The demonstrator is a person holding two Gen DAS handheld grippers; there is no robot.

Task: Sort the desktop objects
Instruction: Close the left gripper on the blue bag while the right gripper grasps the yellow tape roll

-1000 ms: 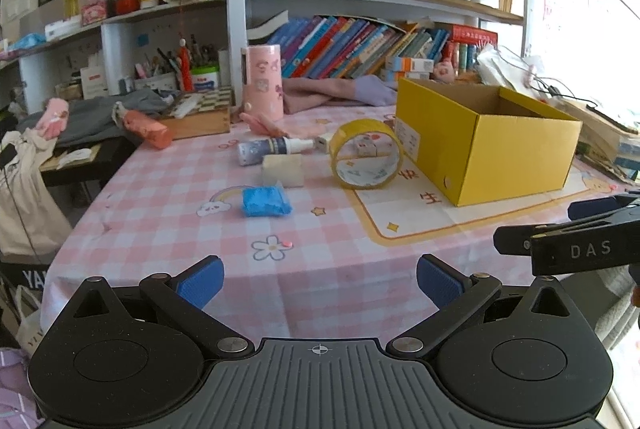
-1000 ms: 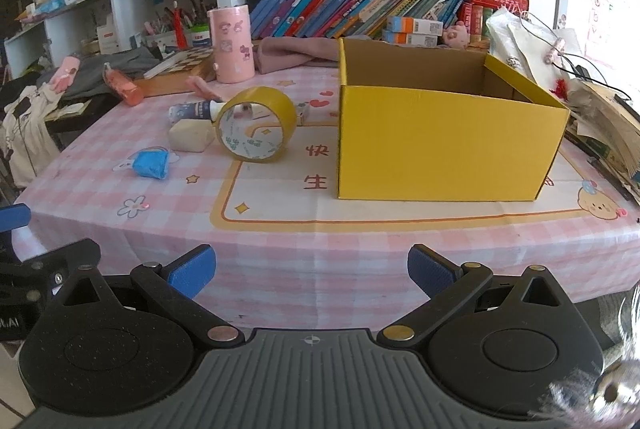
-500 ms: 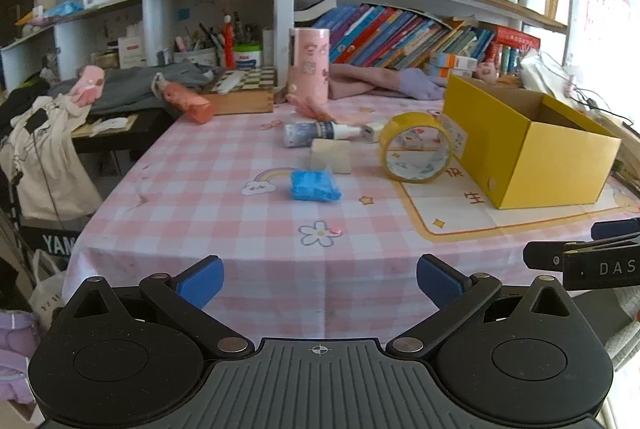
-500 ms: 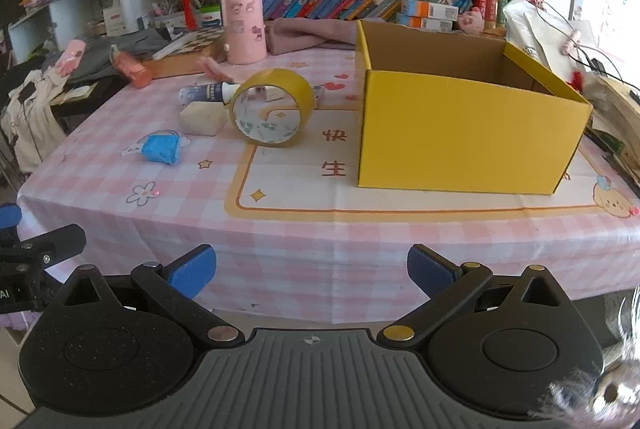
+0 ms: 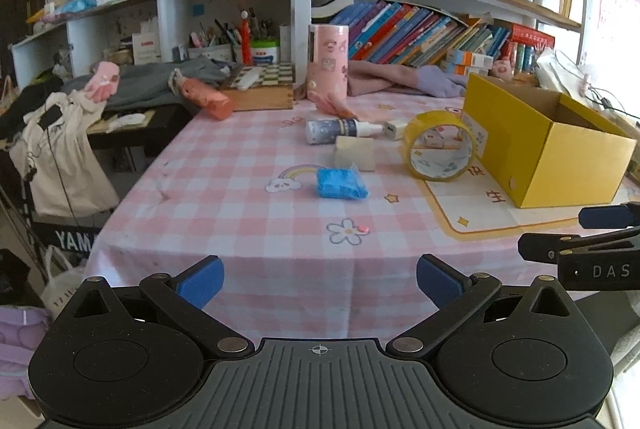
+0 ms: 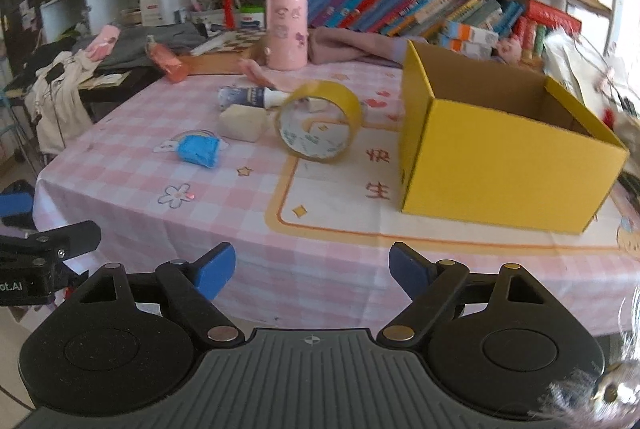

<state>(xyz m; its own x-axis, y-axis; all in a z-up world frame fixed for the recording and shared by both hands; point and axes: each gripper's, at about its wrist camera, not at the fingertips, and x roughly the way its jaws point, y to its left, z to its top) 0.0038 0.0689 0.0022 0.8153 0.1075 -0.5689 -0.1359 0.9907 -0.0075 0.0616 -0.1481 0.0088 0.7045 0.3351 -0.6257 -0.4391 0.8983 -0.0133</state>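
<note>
An open yellow cardboard box [image 5: 548, 145] [image 6: 500, 157] stands on the right of the pink checked table [image 5: 248, 213]. To its left lie a yellow tape roll on edge [image 5: 440, 145] [image 6: 320, 125], a beige block [image 5: 355, 158] [image 6: 242, 120], a blue packet [image 5: 340, 183] [image 6: 198, 150] and a small spray bottle [image 5: 340, 128] [image 6: 248, 96]. My left gripper [image 5: 320, 279] and right gripper [image 6: 312, 269] are both open and empty, held short of the table's front edge. The right gripper also shows at the left wrist view's right edge [image 5: 580, 249].
A pink cylinder [image 5: 328, 63] [image 6: 286, 29], a wooden chessboard box [image 5: 260, 89], cloths and book-filled shelves [image 5: 420, 29] sit at the back. A side desk with clothes [image 5: 100, 97] stands to the left. Cables and bags lie right of the box.
Both grippers have pulled back and turned left, so the table looks farther and more of its left side shows. The right gripper's jaws have narrowed slightly. Objects have not moved.
</note>
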